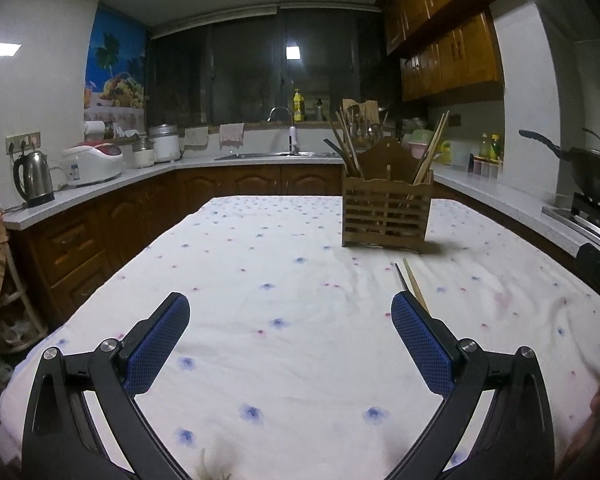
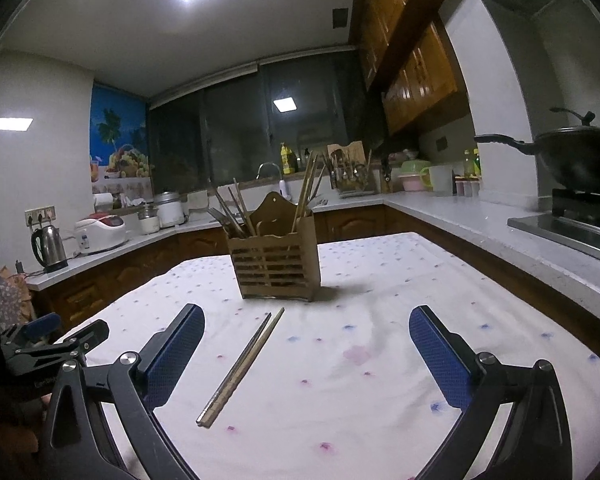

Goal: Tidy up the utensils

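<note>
A slatted wooden utensil holder [image 1: 387,216] stands on the cloth-covered table [image 1: 260,272], with several chopsticks upright in it. It also shows in the right wrist view [image 2: 275,262]. A pair of chopsticks [image 2: 242,366] lies flat on the cloth in front of the holder; in the left wrist view the pair [image 1: 412,282] pokes out behind the right finger. My left gripper [image 1: 290,312] is open and empty above the cloth. My right gripper [image 2: 306,326] is open and empty, with the lying chopsticks between its fingers, nearer the left one.
Kitchen counters run around the table: a kettle [image 1: 34,178] and rice cooker [image 1: 94,164] on the left, a sink at the back, a wok [image 2: 580,160] on a stove at the right. The left gripper's body [image 2: 44,344] shows at the right view's left edge.
</note>
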A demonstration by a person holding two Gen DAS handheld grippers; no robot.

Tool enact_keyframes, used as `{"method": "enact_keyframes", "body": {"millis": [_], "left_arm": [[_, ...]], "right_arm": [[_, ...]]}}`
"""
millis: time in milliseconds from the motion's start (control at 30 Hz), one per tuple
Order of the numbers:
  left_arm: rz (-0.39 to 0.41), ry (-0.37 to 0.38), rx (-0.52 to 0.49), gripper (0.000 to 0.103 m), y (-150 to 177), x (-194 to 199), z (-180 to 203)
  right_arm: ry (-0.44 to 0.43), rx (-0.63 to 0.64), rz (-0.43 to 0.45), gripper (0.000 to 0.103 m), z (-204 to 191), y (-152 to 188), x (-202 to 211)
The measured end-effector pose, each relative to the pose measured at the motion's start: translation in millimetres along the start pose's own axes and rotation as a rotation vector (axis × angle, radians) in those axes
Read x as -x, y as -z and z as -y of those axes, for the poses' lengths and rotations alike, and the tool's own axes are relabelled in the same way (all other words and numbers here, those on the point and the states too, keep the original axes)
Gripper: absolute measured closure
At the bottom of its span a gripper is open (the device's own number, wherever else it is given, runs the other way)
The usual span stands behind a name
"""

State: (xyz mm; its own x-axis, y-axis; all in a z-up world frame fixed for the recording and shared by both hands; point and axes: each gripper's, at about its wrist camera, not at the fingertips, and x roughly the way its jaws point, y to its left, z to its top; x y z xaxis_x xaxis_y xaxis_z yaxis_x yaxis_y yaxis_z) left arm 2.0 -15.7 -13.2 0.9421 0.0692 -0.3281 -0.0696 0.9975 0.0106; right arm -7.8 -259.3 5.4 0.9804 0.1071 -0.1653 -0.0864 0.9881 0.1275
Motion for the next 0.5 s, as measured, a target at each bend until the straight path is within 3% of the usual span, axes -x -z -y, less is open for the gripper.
{"method": "enact_keyframes", "body": {"millis": [500], "left_arm": [[-0.007, 0.001, 0.009, 0.000, 2.2, 2.9, -2.3]], "right_arm": [[-0.002, 0.006, 0.012, 0.000, -1.5, 3.0, 5.4]]}}
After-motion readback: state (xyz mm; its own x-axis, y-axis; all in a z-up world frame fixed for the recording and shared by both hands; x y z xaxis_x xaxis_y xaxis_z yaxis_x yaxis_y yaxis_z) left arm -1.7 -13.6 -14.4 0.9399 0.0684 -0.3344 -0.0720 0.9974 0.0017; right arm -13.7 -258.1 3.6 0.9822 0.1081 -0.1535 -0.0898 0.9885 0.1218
